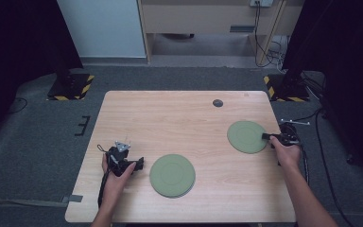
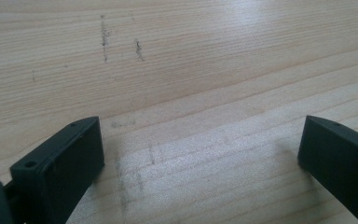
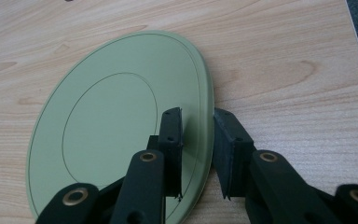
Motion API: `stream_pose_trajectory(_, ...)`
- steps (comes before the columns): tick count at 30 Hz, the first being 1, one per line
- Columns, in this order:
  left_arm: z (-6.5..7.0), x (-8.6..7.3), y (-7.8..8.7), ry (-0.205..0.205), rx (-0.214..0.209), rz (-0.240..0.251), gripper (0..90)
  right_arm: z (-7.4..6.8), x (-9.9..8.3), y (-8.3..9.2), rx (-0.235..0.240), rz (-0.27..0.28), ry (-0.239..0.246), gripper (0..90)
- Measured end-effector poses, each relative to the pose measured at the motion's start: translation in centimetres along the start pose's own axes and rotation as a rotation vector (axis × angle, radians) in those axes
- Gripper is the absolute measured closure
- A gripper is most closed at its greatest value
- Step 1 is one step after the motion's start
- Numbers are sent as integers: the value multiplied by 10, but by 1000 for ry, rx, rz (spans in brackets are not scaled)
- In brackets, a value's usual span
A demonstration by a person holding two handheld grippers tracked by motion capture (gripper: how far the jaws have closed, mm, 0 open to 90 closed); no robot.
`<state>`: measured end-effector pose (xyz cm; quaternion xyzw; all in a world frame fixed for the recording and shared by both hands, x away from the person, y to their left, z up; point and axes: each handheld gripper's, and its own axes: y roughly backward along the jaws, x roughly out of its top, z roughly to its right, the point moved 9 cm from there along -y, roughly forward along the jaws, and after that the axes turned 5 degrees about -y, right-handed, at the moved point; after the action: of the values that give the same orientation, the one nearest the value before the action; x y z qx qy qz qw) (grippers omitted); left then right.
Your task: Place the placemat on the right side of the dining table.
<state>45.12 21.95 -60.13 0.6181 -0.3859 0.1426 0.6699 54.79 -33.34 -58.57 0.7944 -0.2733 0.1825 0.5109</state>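
The right gripper [image 1: 268,136] was at the right edge of the table [image 1: 184,113], its jaws set one on each side of the rim of a green plate [image 1: 246,136]. In the right gripper view the plate [image 3: 121,121] spread away ahead and to the left of the gripper [image 3: 198,149]: one jaw lay over the plate's top face, the other stood just outside the rim, over bare wood. The gap between them was narrow, with a sliver of space on each side of the rim, so the pads did not seem to be pressing on it. Whether the plate lay flat on the table or leaned a little I could not tell.

The left gripper [image 1: 139,164] sat near the front left of the table in the person's left hand [image 1: 116,172], pointing across toward a second green plate [image 1: 172,175]. That plate lay just past the jaw tips, close but apart from them. In the left gripper view the jaws of this gripper [image 2: 200,149] stood wide, with plain wood grain and a few faint dark scuffs between and ahead of them.

The two plates were well apart, the second one nearer the person. A small dark round spot [image 1: 218,102] marked the far side of the table, well beyond the right gripper's plate. The person's right hand [image 1: 287,151] held its gripper from behind, the forearm coming in from the near edge.
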Motion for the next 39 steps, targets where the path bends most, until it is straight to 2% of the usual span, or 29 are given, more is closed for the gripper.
stream_pose_trajectory(19,0,0,0,0,0,0,0,4,5,-6,-54,-4,38,723)
stream_pose_trajectory(30,0,0,0,0,0,0,0,2,8,-8,-46,16,22,581)
stream_pose_trajectory(36,0,0,0,0,0,0,0,0,10,-7,-32,26,14,440)
stream_pose_trajectory(39,0,0,0,-1,0,0,0,0,10,-8,-25,15,-11,341)
